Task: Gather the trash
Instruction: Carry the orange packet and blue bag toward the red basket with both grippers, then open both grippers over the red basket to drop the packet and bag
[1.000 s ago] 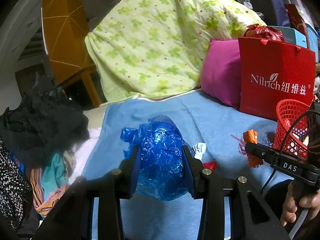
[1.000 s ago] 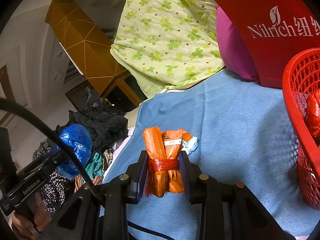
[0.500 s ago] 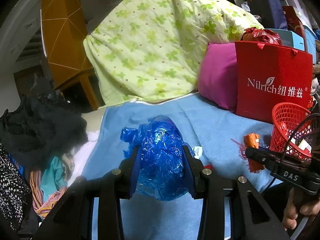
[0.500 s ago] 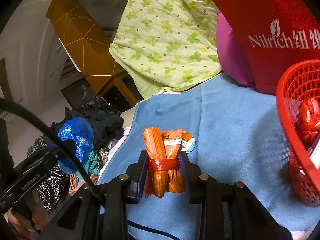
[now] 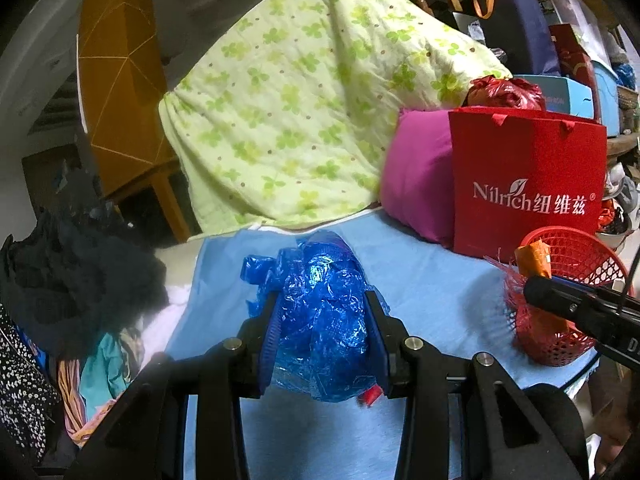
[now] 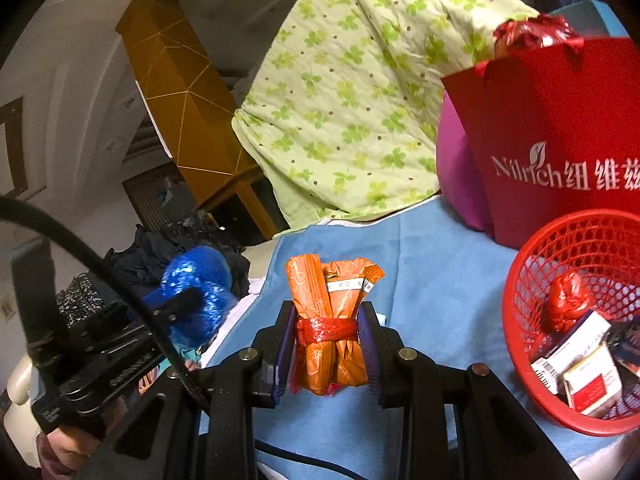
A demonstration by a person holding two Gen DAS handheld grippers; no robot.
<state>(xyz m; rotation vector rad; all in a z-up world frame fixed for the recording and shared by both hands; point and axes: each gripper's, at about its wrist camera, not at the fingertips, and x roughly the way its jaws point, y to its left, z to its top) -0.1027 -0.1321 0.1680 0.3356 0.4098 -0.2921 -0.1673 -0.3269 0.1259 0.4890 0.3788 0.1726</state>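
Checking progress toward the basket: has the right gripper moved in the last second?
Yes. The right gripper, shut on the orange packets, has risen: in its view the red basket sits lower and shows its inside, and the red bag's top edge has appeared.

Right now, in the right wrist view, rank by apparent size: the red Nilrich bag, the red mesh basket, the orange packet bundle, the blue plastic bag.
1. Red Nilrich bag
2. Red mesh basket
3. Orange packet bundle and blue plastic bag: look alike, and the bundle is nearer the camera, so unranked.
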